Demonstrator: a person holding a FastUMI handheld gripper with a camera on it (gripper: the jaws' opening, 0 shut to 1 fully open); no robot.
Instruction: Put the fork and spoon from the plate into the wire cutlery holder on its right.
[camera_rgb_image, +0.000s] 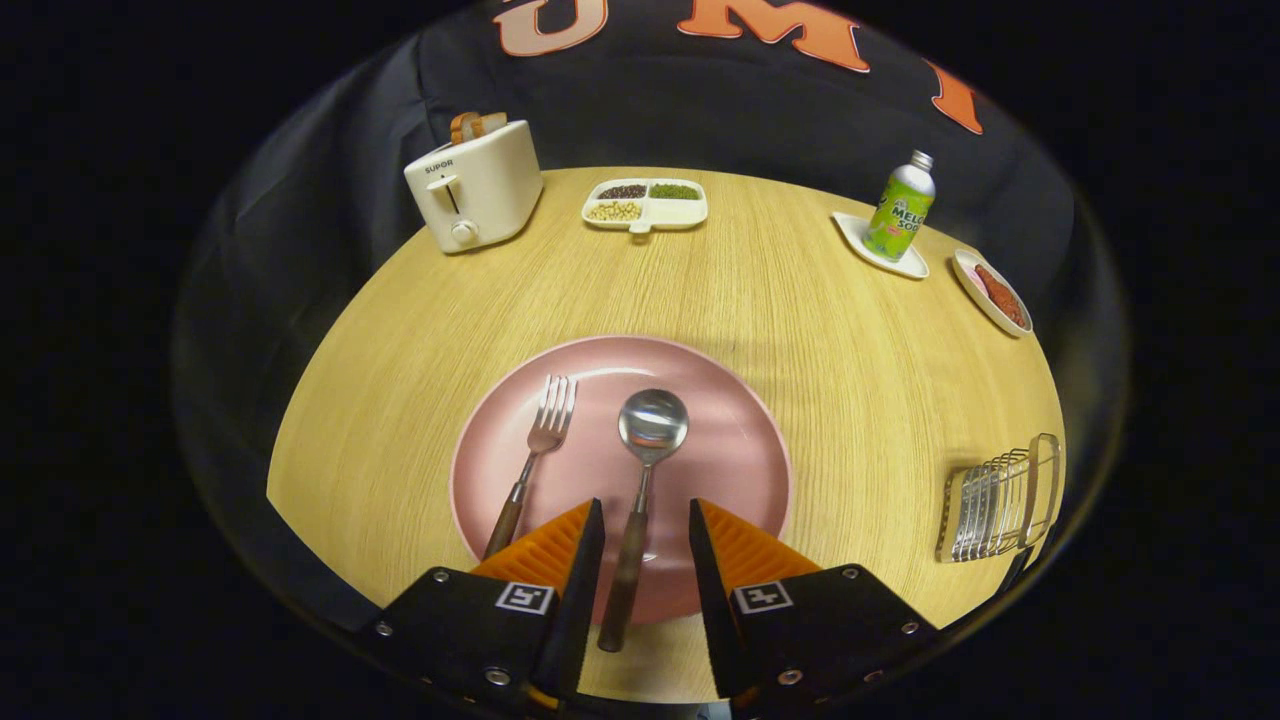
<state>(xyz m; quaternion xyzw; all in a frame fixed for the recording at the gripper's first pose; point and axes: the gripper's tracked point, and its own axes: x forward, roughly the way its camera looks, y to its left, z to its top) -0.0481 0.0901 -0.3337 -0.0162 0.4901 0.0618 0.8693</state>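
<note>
— Spoon (647, 470) and fork (533, 460), where were they?

— Both lay on the pink plate (745, 440) in the middle of the round wooden table (820, 310), heads pointing away from the camera, dark handles toward it. The fork sat on the left part of the plate, slanted, its handle end reaching the plate's near-left rim. The spoon lay near the centre, almost straight, bowl up.

— And the gripper (646, 525)?

— Its fingers stood apart over the near edge of the plate, with the spoon's handle running between them. Neither finger pressed on the handle; there was a gap on each side.

— The wire cutlery holder (1000, 497)?

— To the right of the plate, near the table's edge, well apart from it. I couldn't tell what, if anything, was in it.

— Anything else on the table?

— A cream toaster (476, 186) with bread slices in it at the far left, a divided dish (646, 204) of beans and grains at the far middle, a green bottle (902, 205) standing on a small white tray (881, 250) at the far right, and beside that a small dish (992, 291) holding something reddish
</note>
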